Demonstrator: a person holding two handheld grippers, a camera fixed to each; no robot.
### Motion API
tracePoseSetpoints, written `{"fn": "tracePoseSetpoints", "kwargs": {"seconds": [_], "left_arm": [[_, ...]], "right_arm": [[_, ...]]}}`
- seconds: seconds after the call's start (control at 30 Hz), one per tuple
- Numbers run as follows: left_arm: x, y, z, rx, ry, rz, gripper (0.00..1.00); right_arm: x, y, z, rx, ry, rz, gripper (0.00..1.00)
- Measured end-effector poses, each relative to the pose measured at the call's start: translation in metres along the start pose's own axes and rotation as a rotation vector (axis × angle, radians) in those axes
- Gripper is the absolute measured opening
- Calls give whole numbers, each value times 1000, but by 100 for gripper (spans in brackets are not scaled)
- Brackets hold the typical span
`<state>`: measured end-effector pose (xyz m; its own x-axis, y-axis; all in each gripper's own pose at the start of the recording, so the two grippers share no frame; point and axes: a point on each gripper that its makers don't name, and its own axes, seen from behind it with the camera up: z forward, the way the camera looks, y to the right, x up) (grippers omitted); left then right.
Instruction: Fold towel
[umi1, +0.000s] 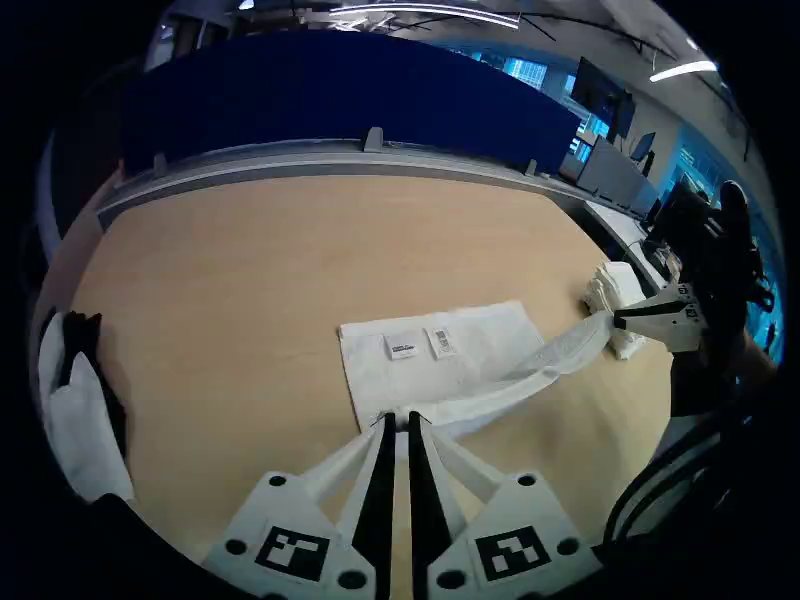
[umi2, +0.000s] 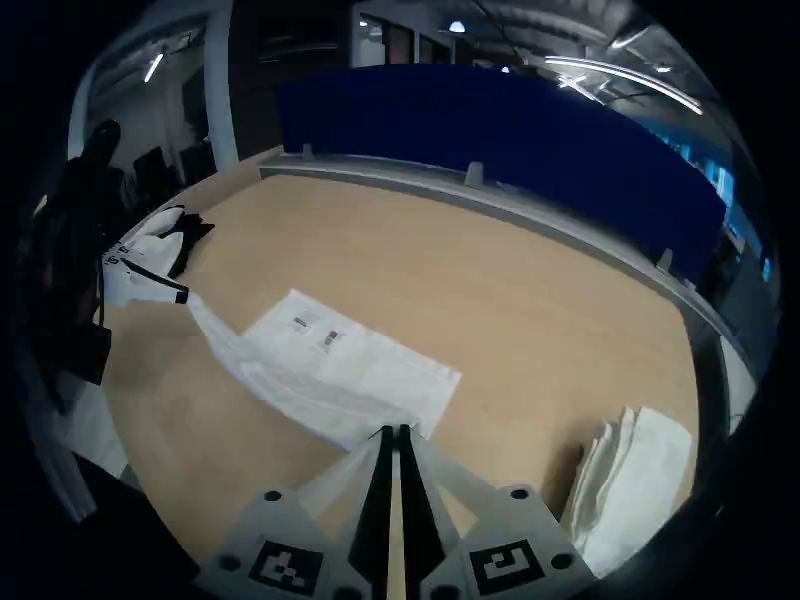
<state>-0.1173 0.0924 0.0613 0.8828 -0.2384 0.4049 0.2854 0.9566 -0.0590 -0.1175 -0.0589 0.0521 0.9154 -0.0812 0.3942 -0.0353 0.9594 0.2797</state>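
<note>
A white towel with two small labels lies flat on the wooden table. Its near edge is lifted into a taut strip strung between both grippers. My left gripper is shut on one end of that edge. Farther right, my right gripper pinches the other end. In the right gripper view the towel spreads ahead of the right gripper, which is shut on the edge. From there the strip runs left to the left gripper.
A stack of folded white towels sits near the table's right end. A pile of black and white cloth lies at the left end. A blue partition closes the far side.
</note>
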Motion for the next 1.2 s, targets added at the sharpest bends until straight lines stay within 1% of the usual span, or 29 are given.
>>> {"fn": "tracePoseSetpoints", "kwargs": {"seconds": [0.17, 0.37, 0.5, 0.63, 0.77, 0.87, 1.07, 1.2], "left_arm": [[15, -7, 17, 3, 23, -20, 9], [27, -16, 33, 12, 32, -11, 9], [26, -19, 41, 15, 24, -1, 9], [24, -22, 50, 16, 20, -4, 9], [20, -24, 63, 16, 15, -9, 9], [18, -26, 74, 17, 21, -2, 9], [18, -36, 95, 45, 35, 6, 9], [19, -41, 105, 60, 34, -3, 9]], "right_arm": [[5, 10, 14, -10, -5, -3, 4], [8, 19, 32, -16, -9, 27, 4], [5, 22, 39, -15, -18, 49, 4], [-1, 25, 46, -20, -29, 59, 4], [-7, 29, 55, -28, -41, 65, 4], [-10, 30, 62, -35, -45, 67, 4], [-18, 34, 76, -48, -54, 92, 5], [-20, 40, 82, -66, -51, 124, 6]]}}
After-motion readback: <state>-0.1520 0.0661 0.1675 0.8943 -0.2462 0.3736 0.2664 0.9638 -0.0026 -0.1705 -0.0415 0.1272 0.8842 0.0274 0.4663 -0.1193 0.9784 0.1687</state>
